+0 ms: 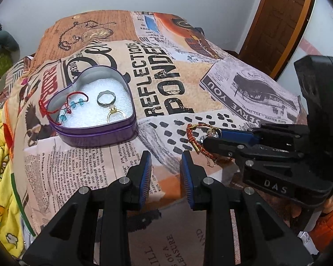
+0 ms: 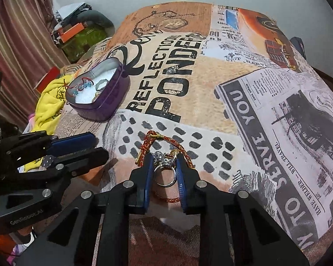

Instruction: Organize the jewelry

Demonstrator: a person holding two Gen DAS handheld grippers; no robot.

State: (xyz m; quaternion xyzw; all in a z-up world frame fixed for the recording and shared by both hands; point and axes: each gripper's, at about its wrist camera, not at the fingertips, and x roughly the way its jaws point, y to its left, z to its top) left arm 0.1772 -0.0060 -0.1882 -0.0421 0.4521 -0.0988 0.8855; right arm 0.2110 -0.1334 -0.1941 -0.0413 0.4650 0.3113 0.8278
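Both cameras sit just behind their own gripper fingers, angled steeply down and forward over the cloth-covered worktop (image 1: 188, 82) toward the far wall. The left wrist view is close to the heart-shaped tin (image 1: 93, 108); the right wrist view sees it farther off at left. Each view catches the other gripper at its edge.

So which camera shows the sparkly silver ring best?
The right wrist view: the sparkly silver ring sits large between the right gripper fingers. The left wrist view shows only a glint at that gripper's tips.
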